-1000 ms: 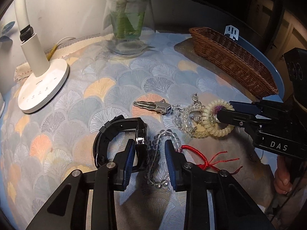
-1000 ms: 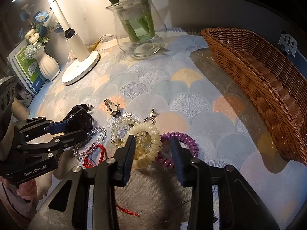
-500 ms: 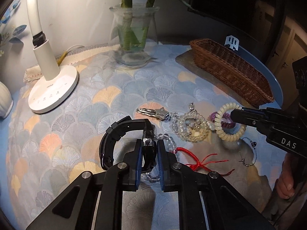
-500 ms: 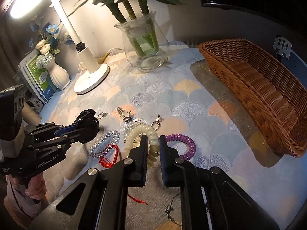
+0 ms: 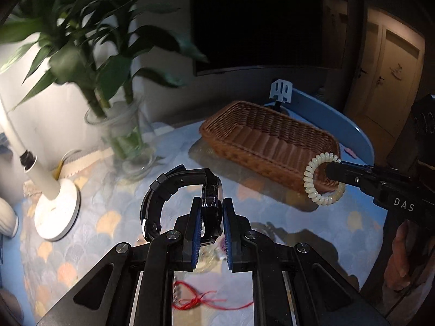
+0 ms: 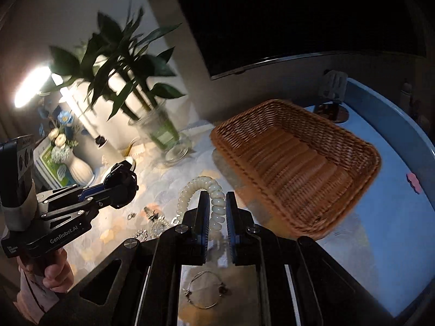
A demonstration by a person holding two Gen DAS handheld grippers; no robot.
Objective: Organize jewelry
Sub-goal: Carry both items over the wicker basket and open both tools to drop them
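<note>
My left gripper point(image 5: 212, 214) clamps the black wristwatch point(image 5: 174, 190), my right gripper point(image 6: 217, 212) the cream coiled bracelet point(image 6: 214, 203); the brown wicker basket point(image 6: 339, 212) sits near the table's blue edge point(image 6: 402, 125).

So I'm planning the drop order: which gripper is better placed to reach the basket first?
Probably the right gripper: its cream coil bracelet hangs beside the wicker basket rim, while the left gripper holds the black watch farther back.

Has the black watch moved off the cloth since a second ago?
Yes. The black watch, pinched in the left claw, has been lifted off the tablecloth and now hangs above it, carried toward the wicker basket.
</note>
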